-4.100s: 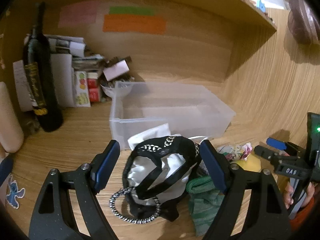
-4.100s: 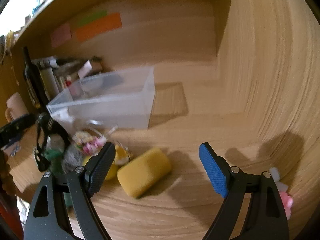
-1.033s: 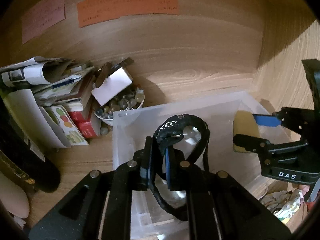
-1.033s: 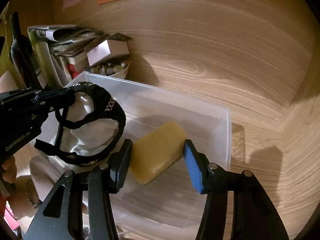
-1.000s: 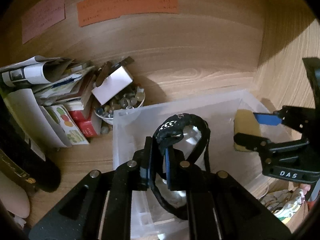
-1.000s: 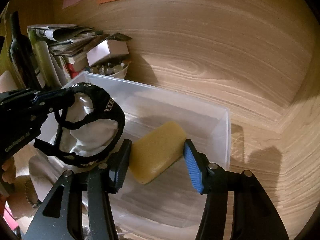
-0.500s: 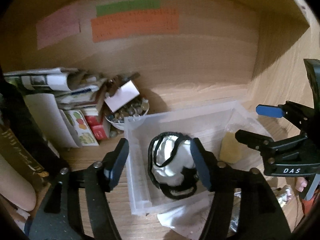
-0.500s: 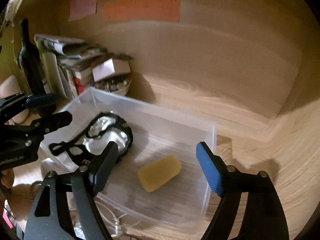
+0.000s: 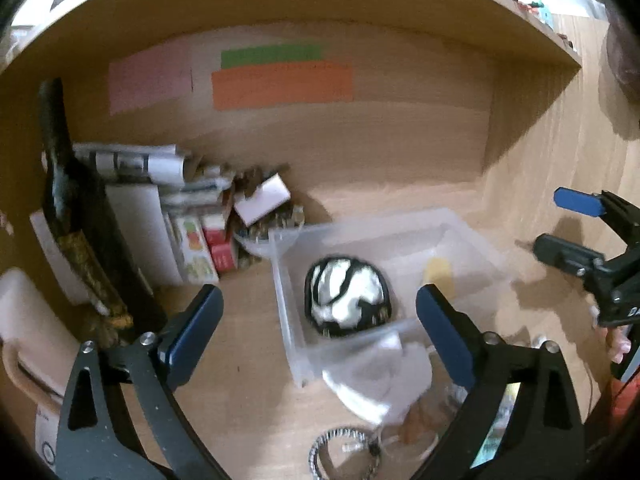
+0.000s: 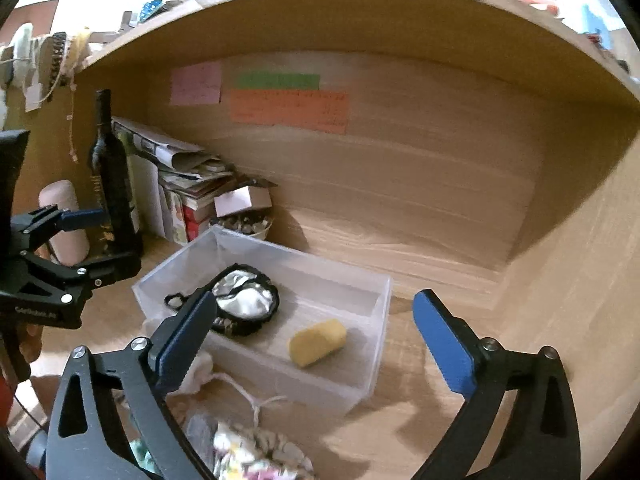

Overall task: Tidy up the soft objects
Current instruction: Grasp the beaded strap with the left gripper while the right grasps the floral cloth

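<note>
A wood-grain desk surface (image 10: 460, 360) is enclosed by a back panel and side walls of the same laminate, with pink, green and orange paper notes (image 10: 288, 110) fixed to the back panel. A clear rectangular plastic bin (image 10: 382, 308) is set on the surface. Two soft items are contained in it: a black-and-white fabric pouch (image 10: 244, 300) with dark corded trim at the left end, and a rounded yellow sponge block (image 10: 318, 342) at the right end — the two lie apart. The left gripper (image 9: 318, 330) is held above the bin's near side with its jaws spread wide, nothing between them. The right gripper (image 10: 312, 334) is likewise spread and empty. A dark glass bottle (image 10: 110, 176), stacked papers (image 10: 180, 164) and a bowl of small stones (image 10: 246, 224) are grouped at the rear left. Crumpled white cloth (image 9: 384, 372) and a beaded ring (image 9: 340, 452) lie just in front of the bin.
</note>
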{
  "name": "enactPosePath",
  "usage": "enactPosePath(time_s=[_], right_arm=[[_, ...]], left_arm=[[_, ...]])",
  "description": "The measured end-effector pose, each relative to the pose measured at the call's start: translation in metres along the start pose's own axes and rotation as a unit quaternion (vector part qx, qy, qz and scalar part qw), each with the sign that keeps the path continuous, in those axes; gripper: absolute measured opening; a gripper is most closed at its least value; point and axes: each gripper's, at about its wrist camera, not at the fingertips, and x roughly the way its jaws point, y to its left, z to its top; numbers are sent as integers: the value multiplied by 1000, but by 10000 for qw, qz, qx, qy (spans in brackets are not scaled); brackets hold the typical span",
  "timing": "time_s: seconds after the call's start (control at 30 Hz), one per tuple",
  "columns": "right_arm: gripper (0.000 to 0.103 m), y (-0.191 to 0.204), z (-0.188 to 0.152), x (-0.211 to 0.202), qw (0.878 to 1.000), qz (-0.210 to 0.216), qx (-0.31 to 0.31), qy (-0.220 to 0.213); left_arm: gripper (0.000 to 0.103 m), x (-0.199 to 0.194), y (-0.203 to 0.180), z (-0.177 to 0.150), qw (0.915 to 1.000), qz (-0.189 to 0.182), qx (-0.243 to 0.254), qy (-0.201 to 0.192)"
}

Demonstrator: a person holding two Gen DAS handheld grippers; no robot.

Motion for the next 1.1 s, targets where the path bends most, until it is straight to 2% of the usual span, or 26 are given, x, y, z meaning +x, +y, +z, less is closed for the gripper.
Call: enactPosePath(time_s=[0.27, 0.5, 0.6, 0.67, 0.7, 0.87, 0.93, 1.07, 1.1], right_arm=[[99, 6, -34, -8, 9992, 28, 306, 249], [99, 8, -68, 1, 9963, -36, 564, 654], [98, 7, -80, 4, 9945, -98, 691, 777], [98, 5, -86, 3, 9935, -122, 776, 825], [95, 4, -88, 3, 9930, -116, 819, 847], [74, 0, -94, 3, 9905, -35, 969, 971], [61, -1, -96, 3, 9899, 30, 1000, 1007], [43, 0, -98, 8, 9895, 82, 976, 1063], [35, 1, -98, 8, 9895, 98, 966, 1074]], left_arm=[[98, 5, 11, -46, 9980, -5, -248, 589], [98, 12, 16, -85, 9937, 117, -439, 1025], [87, 15, 15, -97, 9927, 194, -437, 1110], [74, 15, 15, -103, 9918, 179, -436, 1186], [72, 15, 16, -105, 9914, 154, -462, 1214], [47, 20, 18, -112, 9895, 32, -504, 1351], [39, 22, 16, -114, 9895, 23, -444, 1378], [29, 22, 10, -119, 9904, 95, -263, 1352], [26, 23, 9, -120, 9902, 80, -246, 1376]])
